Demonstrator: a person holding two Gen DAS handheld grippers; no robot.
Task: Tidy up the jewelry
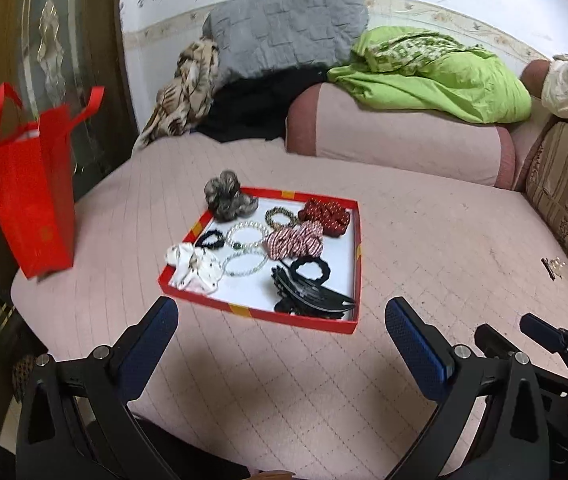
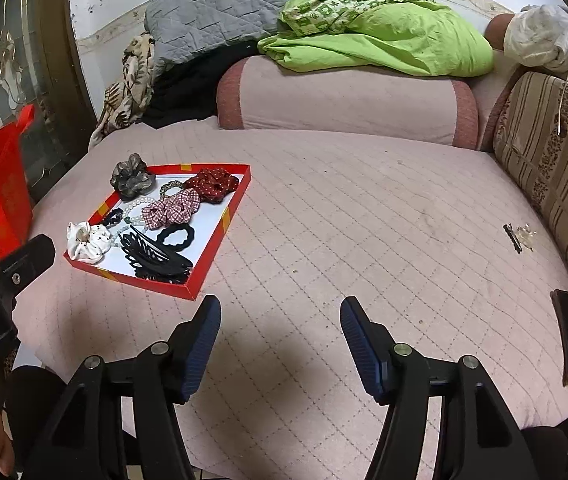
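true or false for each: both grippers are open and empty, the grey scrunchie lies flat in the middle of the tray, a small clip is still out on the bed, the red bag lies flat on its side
1. Left gripper and right gripper are open and empty. True.
2. The grey scrunchie lies in the middle of the red tray. False: it sits over the far corner rim.
3. A small clip lies on the bed, away from the tray. True.
4. The red bag lies flat. False: it stands upright.

Red bag [image 1: 30,196], grey pillow [image 1: 284,26], green blanket [image 1: 436,76].
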